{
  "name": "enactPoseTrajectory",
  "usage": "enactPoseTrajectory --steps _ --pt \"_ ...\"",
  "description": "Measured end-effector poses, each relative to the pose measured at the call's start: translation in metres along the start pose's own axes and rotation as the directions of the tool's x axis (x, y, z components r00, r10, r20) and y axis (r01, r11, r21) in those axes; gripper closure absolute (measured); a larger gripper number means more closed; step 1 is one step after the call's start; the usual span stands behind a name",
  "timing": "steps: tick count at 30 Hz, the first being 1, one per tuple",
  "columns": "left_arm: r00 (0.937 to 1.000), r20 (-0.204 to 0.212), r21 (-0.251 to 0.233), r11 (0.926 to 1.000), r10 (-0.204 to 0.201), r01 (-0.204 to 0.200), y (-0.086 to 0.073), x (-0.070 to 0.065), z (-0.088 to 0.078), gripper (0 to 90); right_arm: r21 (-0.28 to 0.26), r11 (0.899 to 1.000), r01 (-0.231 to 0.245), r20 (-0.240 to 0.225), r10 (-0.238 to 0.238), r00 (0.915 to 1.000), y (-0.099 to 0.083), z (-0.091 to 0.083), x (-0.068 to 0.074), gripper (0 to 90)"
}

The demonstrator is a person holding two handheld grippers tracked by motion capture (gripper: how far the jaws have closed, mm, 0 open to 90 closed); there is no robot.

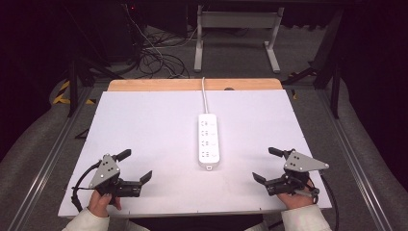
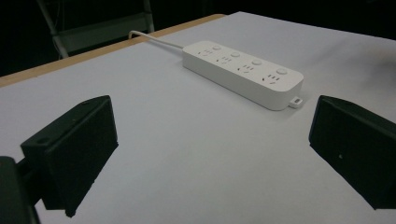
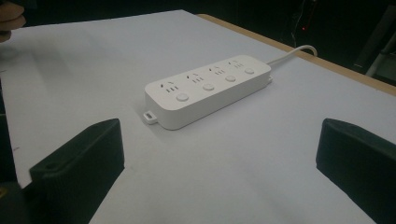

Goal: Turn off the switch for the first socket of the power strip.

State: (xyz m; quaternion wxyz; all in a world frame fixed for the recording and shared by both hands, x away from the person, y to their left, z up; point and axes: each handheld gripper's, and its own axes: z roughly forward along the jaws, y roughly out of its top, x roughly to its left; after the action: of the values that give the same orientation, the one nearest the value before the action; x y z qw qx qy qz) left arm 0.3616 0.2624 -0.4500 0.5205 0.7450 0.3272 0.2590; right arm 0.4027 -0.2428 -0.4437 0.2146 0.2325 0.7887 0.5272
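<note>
The white power strip (image 1: 210,141) lies flat at the middle of the table (image 1: 144,125), its cable running away over the far edge, so I can approach it from both sides. My left gripper (image 1: 137,166) and right gripper (image 1: 262,163) rest near the front edge, jaws wide, holding nothing.

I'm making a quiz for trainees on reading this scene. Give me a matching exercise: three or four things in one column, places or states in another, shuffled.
Things:
1. power strip
2. left gripper
3. right gripper
4. cord

Places or states:
A. runs to the table's far edge
B. open, near the right front corner
C. lies in the middle of the table
D. open, near the left front corner

Pairs: 1-C, 2-D, 3-B, 4-A
</note>
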Motion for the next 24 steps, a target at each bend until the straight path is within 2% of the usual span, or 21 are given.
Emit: enactPoseTrajectory --steps 7,13,19,24 --pt "1.0000 -0.003 0.003 1.0000 -0.003 0.003 0.0014 -0.0004 -0.0018 1.8 0.007 1.000 -0.006 -0.008 0.006 0.9999 0.0009 -0.0004 0.0013 3.7" --pt "0.9998 -0.020 -0.005 1.0000 0.002 -0.002 0.0023 -0.0006 -0.0046 1.7 0.020 1.000 0.016 -0.012 -0.016 0.9998 0.0032 0.0005 0.0045 4.0" --pt "0.9992 -0.029 0.002 0.9996 0.028 -0.028 0.0034 -0.0032 -0.0053 1.8 0.023 0.999 0.024 -0.014 -0.023 0.9996 0.0050 -0.0017 0.0061 6.1" --pt "0.9991 -0.011 0.024 0.9989 0.042 -0.042 0.0049 -0.0037 -0.0053 1.4 0.036 0.999 0.017 -0.019 -0.016 0.9997 0.0054 -0.0008 0.0057 7.7"
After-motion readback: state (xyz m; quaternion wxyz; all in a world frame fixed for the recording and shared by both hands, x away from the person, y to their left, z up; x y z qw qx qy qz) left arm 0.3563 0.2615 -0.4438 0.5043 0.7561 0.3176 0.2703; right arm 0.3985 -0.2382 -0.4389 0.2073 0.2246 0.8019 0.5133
